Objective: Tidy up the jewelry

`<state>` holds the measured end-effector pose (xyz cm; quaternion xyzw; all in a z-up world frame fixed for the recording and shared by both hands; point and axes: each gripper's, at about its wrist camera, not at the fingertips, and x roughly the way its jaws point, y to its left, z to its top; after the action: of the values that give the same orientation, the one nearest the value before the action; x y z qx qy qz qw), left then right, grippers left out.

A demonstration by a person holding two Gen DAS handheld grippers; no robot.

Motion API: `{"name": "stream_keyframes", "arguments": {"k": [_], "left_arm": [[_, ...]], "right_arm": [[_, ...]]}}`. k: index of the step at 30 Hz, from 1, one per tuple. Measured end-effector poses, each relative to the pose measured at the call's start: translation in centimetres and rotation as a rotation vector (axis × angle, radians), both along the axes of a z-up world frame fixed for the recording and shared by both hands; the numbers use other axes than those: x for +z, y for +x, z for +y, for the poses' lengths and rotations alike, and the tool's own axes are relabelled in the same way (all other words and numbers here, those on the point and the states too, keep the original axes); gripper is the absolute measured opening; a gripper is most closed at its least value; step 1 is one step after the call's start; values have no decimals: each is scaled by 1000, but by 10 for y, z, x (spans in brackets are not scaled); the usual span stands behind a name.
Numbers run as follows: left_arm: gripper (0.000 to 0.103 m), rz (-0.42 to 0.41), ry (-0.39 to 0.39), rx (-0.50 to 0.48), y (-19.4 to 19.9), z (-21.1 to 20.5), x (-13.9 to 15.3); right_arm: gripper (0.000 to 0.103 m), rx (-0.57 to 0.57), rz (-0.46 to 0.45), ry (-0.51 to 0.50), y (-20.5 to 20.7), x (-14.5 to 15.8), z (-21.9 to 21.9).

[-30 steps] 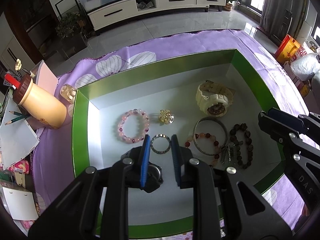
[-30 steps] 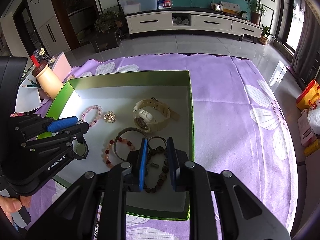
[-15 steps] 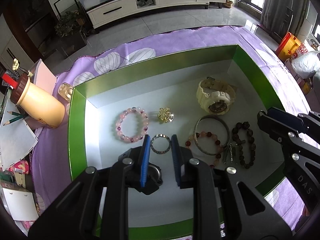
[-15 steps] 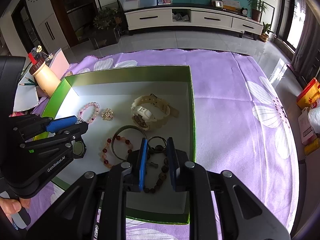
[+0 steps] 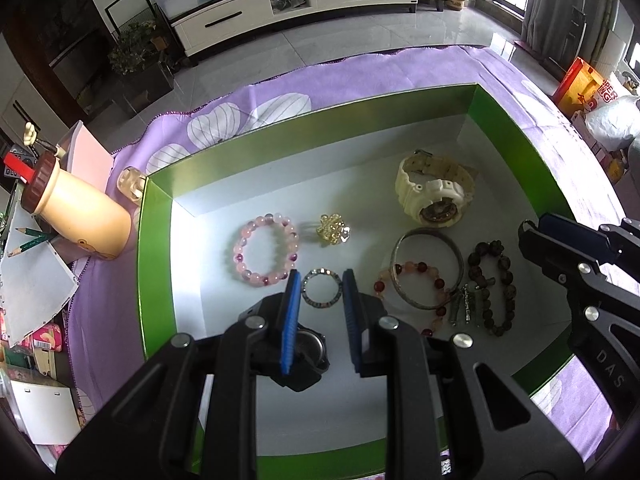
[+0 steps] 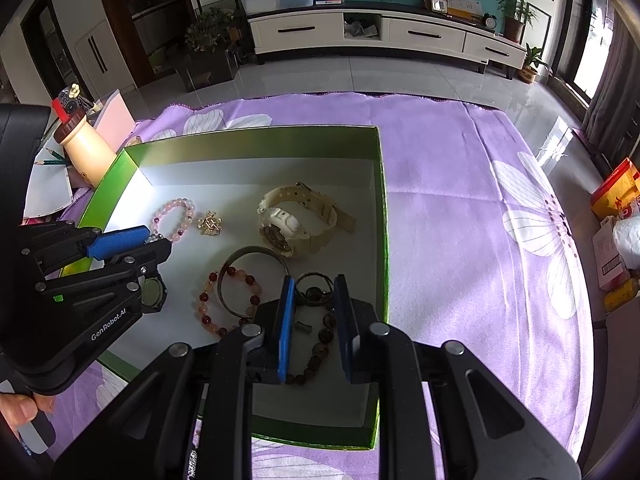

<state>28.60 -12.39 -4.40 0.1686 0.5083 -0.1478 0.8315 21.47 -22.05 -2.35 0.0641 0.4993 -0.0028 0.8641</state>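
- Your left gripper (image 5: 320, 280): jaws parted with a moderate gap, nothing between the blue pads, hanging over the near part of the box; the small beaded ring (image 5: 321, 289) shows in the gap
- Your right gripper (image 6: 314, 284): jaws likewise parted, holding nothing, poised above the dark bead bracelet (image 6: 320, 344) at the box's near right corner
- Green box (image 5: 156, 216), white floor, standing on the purple flowered cloth (image 6: 460, 208); all jewelry lies inside it
- Pink bead bracelet (image 5: 265, 250): flat, at 10 o'clock from the left gripper's tips
- Gold brooch (image 5: 333, 229): just beside the pink bracelet, at 12 o'clock from the small ring
- Cream watch (image 5: 434, 192): toward the far right of the box, at 1 o'clock
- Metal bangle (image 5: 428, 270): overlapping the red and orange bead bracelet (image 5: 408, 280), at 3 o'clock from the left tips
- Black watch (image 5: 310, 350): beneath the left gripper, partly hidden by it
- Small metal pendants (image 5: 466, 306): between the bangle and the dark beads
- Cream bottle (image 5: 80, 216) with a brown cap: outside the box, at 9 o'clock, beside pencils (image 5: 30, 240) and papers
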Motion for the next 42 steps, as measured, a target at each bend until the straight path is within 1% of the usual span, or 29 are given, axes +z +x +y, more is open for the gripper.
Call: {"name": "stream_keyframes", "arguments": {"k": [7, 21, 29, 34, 38, 42], "left_arm": [[21, 21, 3, 8, 5, 1, -4], [21, 21, 6, 7, 5, 0, -5], [23, 24, -3, 7, 4, 1, -4], [32, 20, -8, 9, 3, 2, -1], [35, 17, -12, 9, 3, 2, 1], [45, 5, -16, 12, 1, 4, 5]], "right_arm": [[19, -1, 16, -6, 3, -2, -1], [20, 6, 27, -5, 4, -5, 3], [20, 2, 28, -5, 4, -4, 2], [21, -1, 25, -2, 2, -1, 2], [21, -2, 24, -4, 1, 1, 2], [21, -7, 17, -3, -1, 5, 2]]}}
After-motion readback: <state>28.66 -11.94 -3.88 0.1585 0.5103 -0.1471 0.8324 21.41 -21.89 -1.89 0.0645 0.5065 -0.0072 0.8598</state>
